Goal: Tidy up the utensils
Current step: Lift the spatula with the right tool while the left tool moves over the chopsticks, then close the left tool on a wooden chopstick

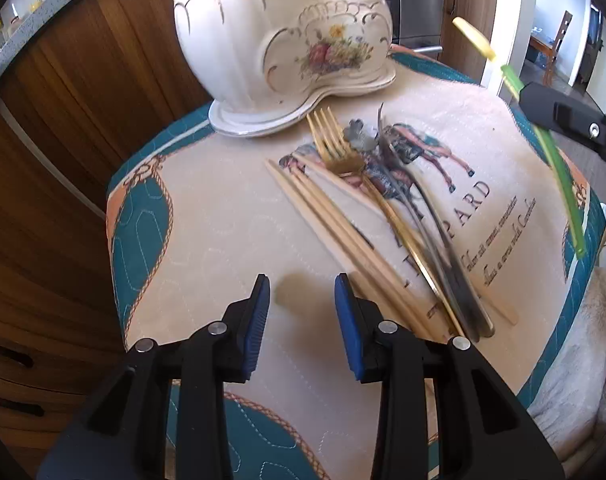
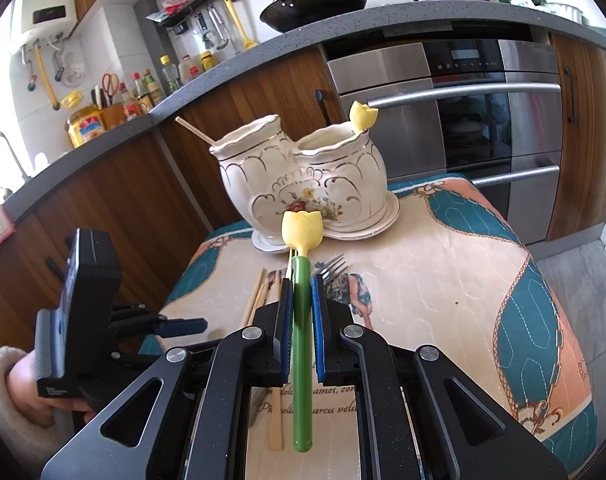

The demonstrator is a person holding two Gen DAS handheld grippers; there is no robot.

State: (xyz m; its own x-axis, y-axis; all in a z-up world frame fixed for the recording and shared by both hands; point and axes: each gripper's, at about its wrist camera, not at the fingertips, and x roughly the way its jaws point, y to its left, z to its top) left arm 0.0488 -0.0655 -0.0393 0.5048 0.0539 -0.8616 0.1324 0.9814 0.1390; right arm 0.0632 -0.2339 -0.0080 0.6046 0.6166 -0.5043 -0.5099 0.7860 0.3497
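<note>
Holding a tulip-shaped utensil [image 2: 302, 320], the right gripper [image 2: 302, 304] has its blue pads clamped on the green handle, yellow tulip head pointing forward toward the ceramic holder [image 2: 303, 176]. The handle's tail sticks out behind the pads. Utensil is lifted off the bench, over the quilted cloth [image 2: 443, 280].

Left gripper [image 1: 302, 308] hovers low over the cloth, jaws apart, nothing between them. Its right pad sits just beside the near ends of the chopsticks [image 1: 335, 236].

Loose pile on the cloth, in the left wrist view:
- wooden chopsticks, lying diagonally
- gold fork [image 1: 335, 148], tines toward the holder, its handle lying over a chopstick
- dark metal utensils [image 1: 435, 224] beside the gold fork; blurred, cannot tell exact count or type
- a flat wooden stick [image 1: 499, 306] under the pile, its end poking out on the right

Holder is a white two-compartment ceramic piece with gold trim and a flower print, standing at the far edge of the bench. Right wrist view: a second yellow tulip utensil [image 2: 363, 115] stands in the right compartment, one chopstick [image 2: 193, 130] leans out of the left compartment.

Oven [image 2: 463, 120] and wooden cabinets [image 2: 123, 208] sit behind the bench; pans [image 2: 315, 0] on the counter above.
</note>
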